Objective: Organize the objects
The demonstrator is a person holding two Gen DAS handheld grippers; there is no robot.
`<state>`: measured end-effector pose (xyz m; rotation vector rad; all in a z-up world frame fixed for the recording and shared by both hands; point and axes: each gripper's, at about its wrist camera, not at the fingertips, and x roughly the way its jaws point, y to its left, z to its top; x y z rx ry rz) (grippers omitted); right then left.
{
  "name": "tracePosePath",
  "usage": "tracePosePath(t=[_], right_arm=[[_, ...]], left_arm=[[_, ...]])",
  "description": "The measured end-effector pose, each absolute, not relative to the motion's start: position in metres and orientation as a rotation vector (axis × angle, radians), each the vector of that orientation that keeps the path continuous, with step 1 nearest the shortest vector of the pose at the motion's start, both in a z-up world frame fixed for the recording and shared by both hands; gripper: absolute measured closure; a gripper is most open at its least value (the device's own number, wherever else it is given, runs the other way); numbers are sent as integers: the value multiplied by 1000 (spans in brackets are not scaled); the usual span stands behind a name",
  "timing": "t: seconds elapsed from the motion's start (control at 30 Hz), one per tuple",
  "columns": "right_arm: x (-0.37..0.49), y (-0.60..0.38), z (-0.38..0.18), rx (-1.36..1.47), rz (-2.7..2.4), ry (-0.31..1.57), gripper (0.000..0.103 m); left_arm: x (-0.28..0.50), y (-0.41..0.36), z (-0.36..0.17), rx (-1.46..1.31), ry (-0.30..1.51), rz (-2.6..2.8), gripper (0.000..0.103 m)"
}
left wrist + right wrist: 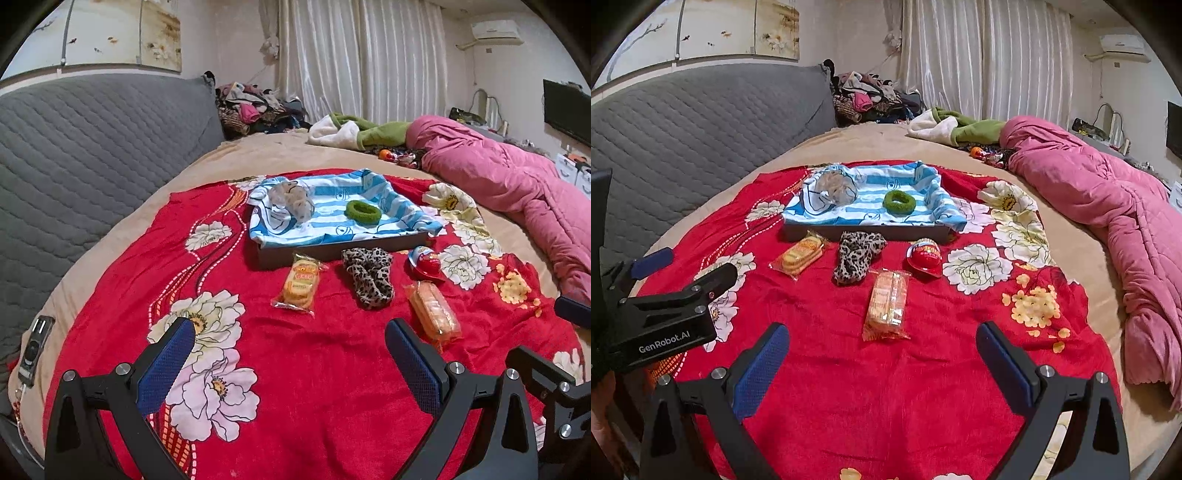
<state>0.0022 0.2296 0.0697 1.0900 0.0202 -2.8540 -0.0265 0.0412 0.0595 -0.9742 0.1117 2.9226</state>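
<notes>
Snacks and hair ties are laid out on the red flowered blanket (923,387) that covers the bed, and a sorting job is suggested: two hair ties already lie in the lined tray while the rest wait in front of it.

Nearest, the right tongs (879,350) are held low over bare blanket with the pads spread wide; nothing is pinched or touched. The left tongs (290,343) are likewise spread wide and empty above the blanket, at about nine o'clock from the right pair.

Just beyond the right tongs, at twelve o'clock, the long wafer packet (887,308) lies lengthwise, so it is judged the easiest first pick. Farther on, a row is formed before the tray: the round biscuit packet (799,255) at eleven o'clock, the leopard scrunchie (857,260) at twelve, the red egg-shaped sweet (924,257) at one. All lie apart from each other, which leaves room for the pads on either side.

Behind them, the dark tray (871,232) is lined with a blue striped cloth (942,206), probably as padding. On the cloth rest the green hair tie (898,201) at the right and a pale sheer scrunchie (836,190) at the left, well apart.

At the far side of the bed a pink quilt (1108,206) is bunched.
</notes>
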Motion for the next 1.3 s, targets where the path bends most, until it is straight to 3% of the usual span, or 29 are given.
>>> tracePosePath(t=[1.3], right_arm=[[-46, 233, 5, 1266, -2797, -13, 1]], left_arm=[[-79, 51, -2, -1058, 99, 2873, 0]])
